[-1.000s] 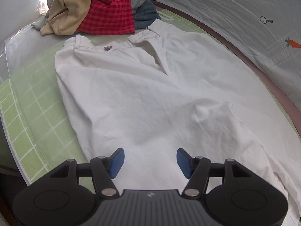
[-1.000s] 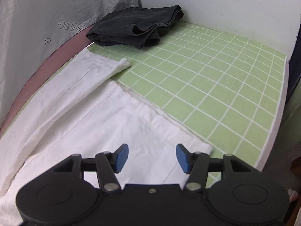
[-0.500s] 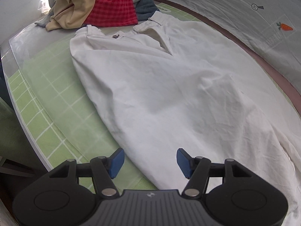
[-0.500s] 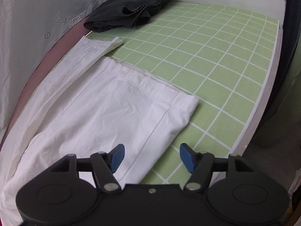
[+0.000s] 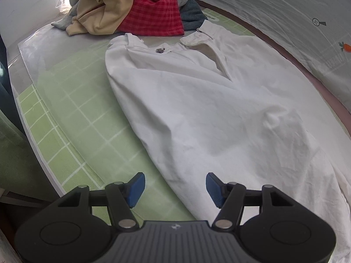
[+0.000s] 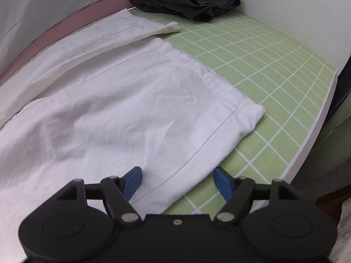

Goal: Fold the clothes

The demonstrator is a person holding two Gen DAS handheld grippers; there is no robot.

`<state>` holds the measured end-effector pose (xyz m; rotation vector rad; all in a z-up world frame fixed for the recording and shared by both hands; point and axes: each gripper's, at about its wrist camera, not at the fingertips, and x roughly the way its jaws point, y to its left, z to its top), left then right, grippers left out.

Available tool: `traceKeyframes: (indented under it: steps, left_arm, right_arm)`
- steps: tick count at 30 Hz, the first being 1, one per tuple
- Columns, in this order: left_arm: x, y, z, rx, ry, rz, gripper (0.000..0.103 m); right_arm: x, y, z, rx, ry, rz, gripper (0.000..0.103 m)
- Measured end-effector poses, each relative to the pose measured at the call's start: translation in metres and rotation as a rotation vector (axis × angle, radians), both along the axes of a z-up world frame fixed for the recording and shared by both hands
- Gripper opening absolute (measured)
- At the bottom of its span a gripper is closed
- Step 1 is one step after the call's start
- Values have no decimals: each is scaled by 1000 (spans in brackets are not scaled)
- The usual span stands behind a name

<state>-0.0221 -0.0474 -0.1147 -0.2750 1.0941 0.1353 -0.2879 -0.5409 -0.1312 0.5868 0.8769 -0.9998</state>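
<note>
Basically the set-up step: white trousers (image 5: pixel 210 114) lie spread flat on the green grid mat (image 5: pixel 72 118), waistband toward the pile of unfolded clothes (image 5: pixel 131 6), legs running out to the right wrist view, where both hems show (image 6: pixel 248 114). No fold made yet, judging by how the garment lies full length.

Left gripper (image 5: pixel 175 187) hangs just above the near side edge of the trousers around the hip or thigh; jaws spread wide, nothing between them. One blue pad (image 5: pixel 137 186) sits over bare mat, the other over cloth. Right gripper (image 6: pixel 177 182) hangs over the near edge of the near leg, a bit short of the hem; jaws also wide apart, empty, fabric edge running between the fingers. Whether either pad touches the cloth, cannot tell.

Far leg (image 6: pixel 122 28) lies beside the near one, hem slightly splayed, corner curled. A dark folded garment (image 6: pixel 186 2) sits at the far end of the mat, well apart from the trousers.

Next move, as I read it: both claws drop onto the near edge, pinch the cloth, and carry that leg across onto the far one. Needs a pinch that takes both layers of cloth, and both hands lifting together so the leg does not twist. Risk: the thin edge slipping out of the pads, wrinkles near the crotch bunching.
</note>
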Motion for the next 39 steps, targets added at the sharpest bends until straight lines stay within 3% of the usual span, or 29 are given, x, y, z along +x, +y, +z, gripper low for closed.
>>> traceKeyframes:
  steps: [6,14,21,22,23,24,27,39]
  left_arm:
    - [19,42,-1,3,-12,43,63]
    - [62,78,-8,-71,-30,70,64]
    - [85,85,-15,-140,-38,111,64]
    - [86,85,-16,-146,-38,118,62]
    - [87,85,-18,-152,-39,124,52]
    - [87,84,-18,-150,-41,134,35]
    - [85,79,-16,-96,-38,174,6]
    - [33,93,-6,-4,-47,185,3]
  right_arm:
    - [10,2,4,14,-14,-4,28]
    - [12,3,6,38,-38,-79,18]
    - [10,7,11,31,-47,-120,15]
    - [9,7,12,31,-49,-122,15]
    - [8,7,13,28,-49,-122,14]
    - [6,8,15,21,-45,-119,14]
    - [4,15,21,-11,-17,-100,13]
    - [-37,31,35,-24,43,-90,12]
